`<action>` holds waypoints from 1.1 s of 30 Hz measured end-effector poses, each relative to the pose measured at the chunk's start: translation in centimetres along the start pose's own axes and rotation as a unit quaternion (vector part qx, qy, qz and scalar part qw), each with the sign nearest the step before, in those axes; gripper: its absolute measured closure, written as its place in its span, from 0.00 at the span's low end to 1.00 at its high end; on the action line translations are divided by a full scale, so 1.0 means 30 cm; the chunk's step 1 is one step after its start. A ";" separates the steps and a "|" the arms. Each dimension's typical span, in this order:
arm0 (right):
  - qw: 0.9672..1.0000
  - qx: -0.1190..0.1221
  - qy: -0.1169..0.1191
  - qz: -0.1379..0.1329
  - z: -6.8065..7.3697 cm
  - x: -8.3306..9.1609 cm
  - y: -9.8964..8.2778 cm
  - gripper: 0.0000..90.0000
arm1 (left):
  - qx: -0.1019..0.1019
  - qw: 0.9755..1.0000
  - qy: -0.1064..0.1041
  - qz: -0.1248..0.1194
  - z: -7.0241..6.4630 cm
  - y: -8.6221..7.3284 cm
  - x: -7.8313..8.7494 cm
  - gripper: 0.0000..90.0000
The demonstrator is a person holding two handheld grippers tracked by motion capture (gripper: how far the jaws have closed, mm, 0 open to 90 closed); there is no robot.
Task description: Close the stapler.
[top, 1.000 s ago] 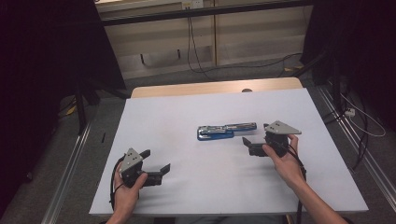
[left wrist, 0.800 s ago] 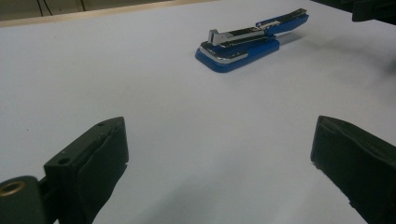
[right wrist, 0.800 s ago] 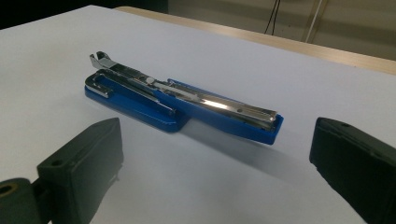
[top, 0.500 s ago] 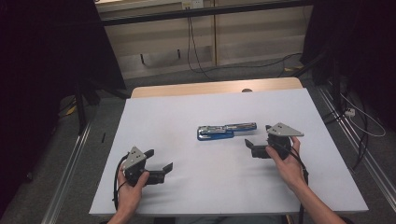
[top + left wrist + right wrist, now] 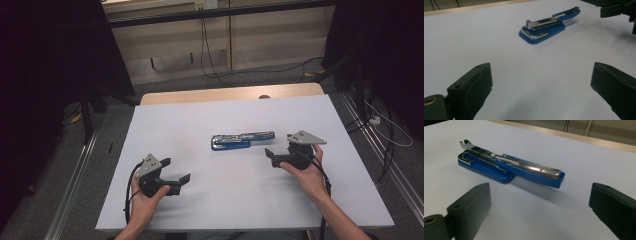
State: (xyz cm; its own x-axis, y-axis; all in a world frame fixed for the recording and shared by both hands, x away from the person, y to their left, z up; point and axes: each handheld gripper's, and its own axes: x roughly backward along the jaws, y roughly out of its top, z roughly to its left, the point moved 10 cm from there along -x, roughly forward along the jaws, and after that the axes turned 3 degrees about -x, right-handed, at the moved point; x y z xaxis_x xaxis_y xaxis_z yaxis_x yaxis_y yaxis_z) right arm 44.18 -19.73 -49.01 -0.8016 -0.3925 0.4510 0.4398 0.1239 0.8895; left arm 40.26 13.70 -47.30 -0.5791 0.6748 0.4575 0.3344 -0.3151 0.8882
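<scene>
Two wide-jawed grippers, blue stapler (image 5: pixel 242 140) between

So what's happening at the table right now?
A person holds a two-jaw gripper in each hand over a white table. A blue and chrome stapler lies near the middle of it, swung open flat, and nothing touches it. The right gripper sits close beside the stapler's far end, jaws wide open and pointed at it. The left gripper is farther off near the front edge, also open, holding nothing.
</scene>
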 end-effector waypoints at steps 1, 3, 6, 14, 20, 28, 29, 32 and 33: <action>1.000 0.001 0.000 0.001 0.000 -0.001 -0.002 0.07 | -0.003 1.000 0.008 -0.001 0.007 0.003 -0.002 0.05; 1.000 -0.005 0.008 -0.006 0.005 0.002 0.003 0.16 | -0.010 1.000 0.016 -0.002 0.020 0.008 -0.007 0.05; 1.000 -0.007 0.007 -0.022 0.007 0.005 0.019 0.25 | -0.001 1.000 0.026 0.007 0.038 0.006 -0.026 0.05; 1.000 -0.014 0.015 -0.014 0.012 -0.001 0.010 0.43 | 0.006 1.000 0.018 0.014 0.042 0.015 -0.082 0.04; 0.999 -0.023 0.018 -0.017 0.002 -0.002 0.010 0.64 | 0.022 1.000 0.017 0.015 0.061 0.015 -0.137 0.05; 0.999 -0.017 0.021 -0.018 -0.007 0.004 0.015 0.98 | 0.001 0.999 0.031 0.022 0.070 0.046 -0.200 0.06; 1.000 -0.013 0.024 -0.015 -0.004 0.003 0.013 0.98 | -0.003 0.999 0.033 0.034 0.070 0.043 -0.209 0.06; 0.999 -0.005 0.032 -0.001 0.000 -0.004 0.002 1.00 | -0.005 0.999 0.027 0.040 0.059 0.047 -0.236 0.07; 0.999 -0.004 0.035 0.004 0.001 -0.007 0.000 1.00 | -0.007 0.999 0.026 0.040 0.055 0.051 -0.243 0.08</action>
State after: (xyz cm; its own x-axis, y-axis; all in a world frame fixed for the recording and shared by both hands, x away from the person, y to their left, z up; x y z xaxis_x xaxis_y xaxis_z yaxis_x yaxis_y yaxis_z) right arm 44.33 -19.63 -49.11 -0.7686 -0.4536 0.4512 0.4489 0.1201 0.8855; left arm 46.22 9.38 -49.35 -0.5886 0.6126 0.5275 0.3700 -0.3760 0.8496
